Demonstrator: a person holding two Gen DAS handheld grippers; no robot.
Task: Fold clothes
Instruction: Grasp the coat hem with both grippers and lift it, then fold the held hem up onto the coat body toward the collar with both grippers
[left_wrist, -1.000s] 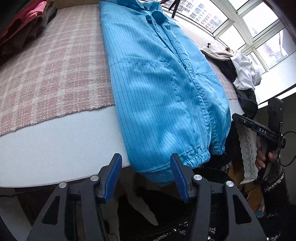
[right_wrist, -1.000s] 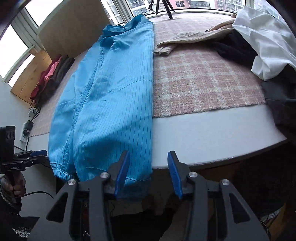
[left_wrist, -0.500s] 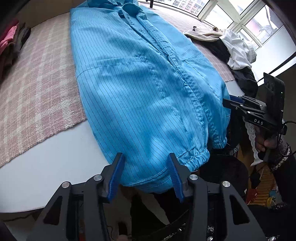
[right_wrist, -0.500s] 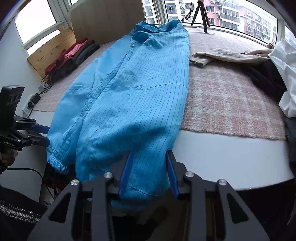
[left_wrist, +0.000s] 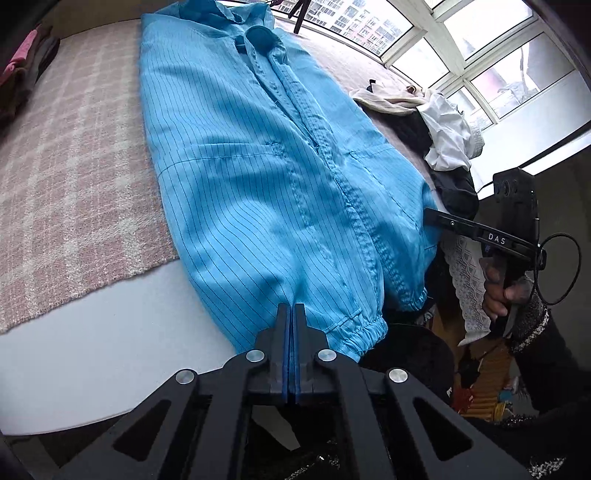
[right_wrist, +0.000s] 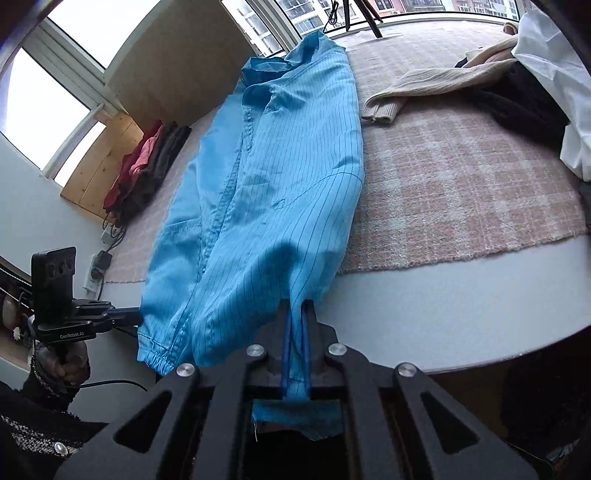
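From the left wrist, the blue pinstriped garment (left_wrist: 258, 177) lay lengthwise on the table (left_wrist: 92, 354), over a pink plaid cloth (left_wrist: 74, 166), its elastic hem hanging off the near edge. The left gripper (left_wrist: 290, 314) had its jaws shut on the hem fabric.

From the right wrist, the right gripper (right_wrist: 295, 325) had its jaws clamped on the hem, blue fabric trailing out behind them.

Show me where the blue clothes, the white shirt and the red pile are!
blue garment (left_wrist: 240, 192), left wrist view, on its striped front panel.
white shirt (left_wrist: 448, 136), left wrist view, on its crumpled middle.
red pile (right_wrist: 127, 173), right wrist view, on the top red fold.
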